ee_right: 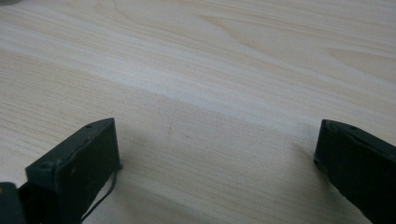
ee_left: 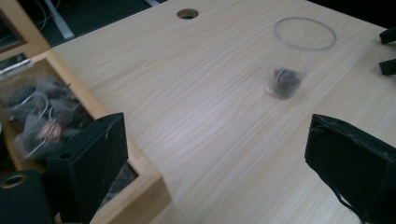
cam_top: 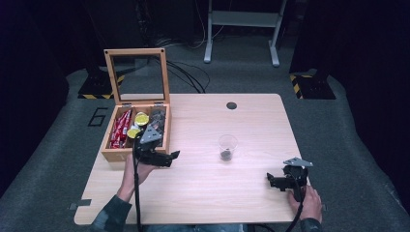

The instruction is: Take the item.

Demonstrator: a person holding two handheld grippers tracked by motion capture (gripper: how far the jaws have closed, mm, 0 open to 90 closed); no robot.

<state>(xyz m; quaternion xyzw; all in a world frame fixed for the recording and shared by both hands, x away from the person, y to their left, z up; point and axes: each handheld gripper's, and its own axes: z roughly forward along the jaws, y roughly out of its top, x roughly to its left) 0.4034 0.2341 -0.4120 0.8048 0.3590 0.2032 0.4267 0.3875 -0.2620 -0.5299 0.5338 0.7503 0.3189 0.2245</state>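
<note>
A wooden box [cam_top: 115,154] with its glass lid [cam_top: 137,75] standing up sits at the table's left. It holds red sachets [cam_top: 121,128], yellow capsules [cam_top: 141,119] and tea bags [ee_left: 42,121]. Mid-table is a clear plastic cup [cam_top: 227,146] [ee_left: 299,51] with a dark tea bag [ee_left: 285,81] at its bottom. My left gripper [cam_top: 170,158] [ee_left: 217,135] hovers at the box's front right corner, pointing toward the cup, open with only bare table between its jaws. Near the front right of the table, my right gripper [cam_top: 271,181] [ee_right: 217,135] stays low over the wood, open and holding nothing.
A round cable hole [cam_top: 231,105] [ee_left: 187,13] lies near the table's far edge. Bare wood stretches between the cup and both grippers. Beyond the table stands a white frame [cam_top: 241,19] on grey carpet, with cables on the floor.
</note>
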